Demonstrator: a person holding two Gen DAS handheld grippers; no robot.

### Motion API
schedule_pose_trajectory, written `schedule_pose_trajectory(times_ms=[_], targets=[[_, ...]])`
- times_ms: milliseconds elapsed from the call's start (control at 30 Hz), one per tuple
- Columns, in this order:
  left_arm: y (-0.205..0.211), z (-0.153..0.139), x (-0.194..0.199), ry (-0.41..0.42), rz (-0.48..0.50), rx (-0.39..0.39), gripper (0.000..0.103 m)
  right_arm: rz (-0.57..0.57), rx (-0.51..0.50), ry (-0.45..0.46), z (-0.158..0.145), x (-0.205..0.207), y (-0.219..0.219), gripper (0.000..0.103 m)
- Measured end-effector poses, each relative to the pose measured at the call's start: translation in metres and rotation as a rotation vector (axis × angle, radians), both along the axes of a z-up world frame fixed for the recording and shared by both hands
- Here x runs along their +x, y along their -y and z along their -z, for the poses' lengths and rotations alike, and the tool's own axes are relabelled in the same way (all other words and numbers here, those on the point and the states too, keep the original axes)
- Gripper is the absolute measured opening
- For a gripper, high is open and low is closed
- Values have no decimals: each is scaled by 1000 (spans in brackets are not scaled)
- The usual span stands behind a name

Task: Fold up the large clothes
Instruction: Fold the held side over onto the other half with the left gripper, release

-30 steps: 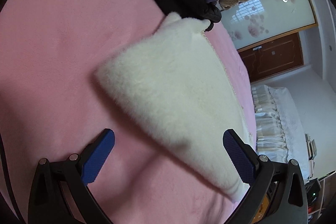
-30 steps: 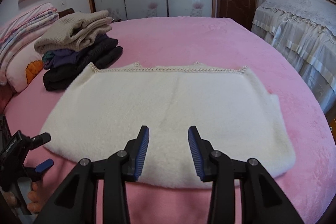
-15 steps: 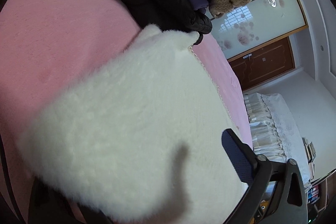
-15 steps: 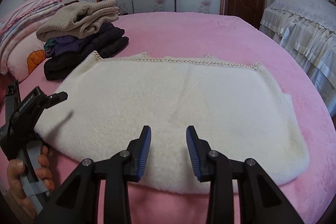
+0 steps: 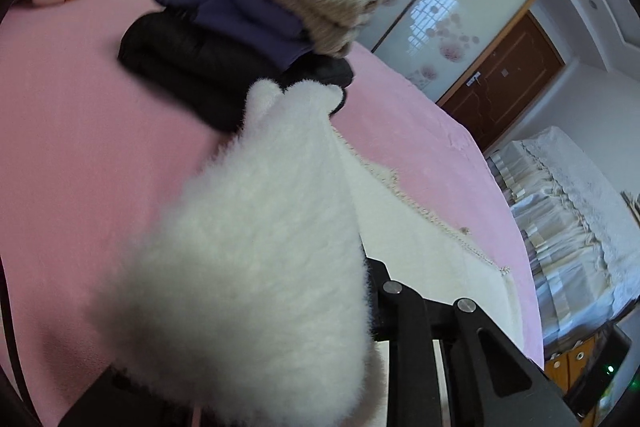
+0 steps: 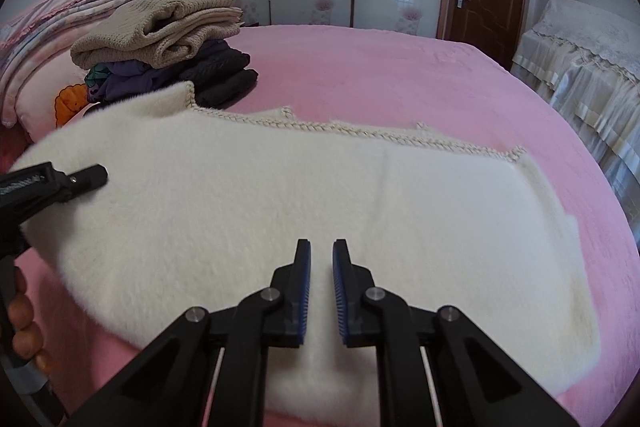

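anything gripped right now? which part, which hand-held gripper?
The left hand-held gripper, jaws closing, has the white fleece garment by its left end, lifted off the bed. The right hand-held gripper, also closing, pinches its near edge around the middle.

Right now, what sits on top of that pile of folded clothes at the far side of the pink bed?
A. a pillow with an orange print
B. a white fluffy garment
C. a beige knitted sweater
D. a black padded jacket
C: the beige knitted sweater tops the pile, above purple and black garments.

Black-framed right hand-held gripper [image 6: 321,259] has blue ribbed pads [image 6: 305,291], silver screws.
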State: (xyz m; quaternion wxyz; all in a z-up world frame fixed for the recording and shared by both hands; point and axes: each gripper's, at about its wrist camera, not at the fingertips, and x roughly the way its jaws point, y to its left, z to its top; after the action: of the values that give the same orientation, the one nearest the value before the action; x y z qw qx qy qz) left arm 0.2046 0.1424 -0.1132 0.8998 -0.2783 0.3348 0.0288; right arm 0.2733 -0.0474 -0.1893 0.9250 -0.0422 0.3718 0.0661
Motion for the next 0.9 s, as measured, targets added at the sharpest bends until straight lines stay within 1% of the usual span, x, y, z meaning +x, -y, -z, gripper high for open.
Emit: schedule_pose_trajectory(times_ms=[100,200,267,333,433,533,567,633,733,833,900], targets=[[12,-14,3,19,18,32,21,-32,7,-9,6,13,-8,11],[25,-27,8,35,42,58,20,-75,18,-100,28,25,-14,11],[36,-36,7,52,66,78,20,-96,-4,-100,39,27,-17,11],[55,-49,6,82,94,123,20,-101,5,-91,41,25,-16,11],[78,-69,-1,124,146,169,20,-108,74,-106,39,26,-6,11],[109,-86,-1,160,205,216,20,-112,189,-141,31,27,12,10],[115,-87,-3,165,219,223,20,-105,227,-144,26,24,20,10],[134,-92,-1,174,254,232,20,-66,251,-114,14,15,39,10],[170,-96,5,170,313,230,20,31,251,-49,-4,-6,78,10],[206,-90,12,153,373,229,20,151,233,-9,-13,-28,125,10],[234,-81,16,128,417,249,20,205,218,-13,-12,-37,151,10]])
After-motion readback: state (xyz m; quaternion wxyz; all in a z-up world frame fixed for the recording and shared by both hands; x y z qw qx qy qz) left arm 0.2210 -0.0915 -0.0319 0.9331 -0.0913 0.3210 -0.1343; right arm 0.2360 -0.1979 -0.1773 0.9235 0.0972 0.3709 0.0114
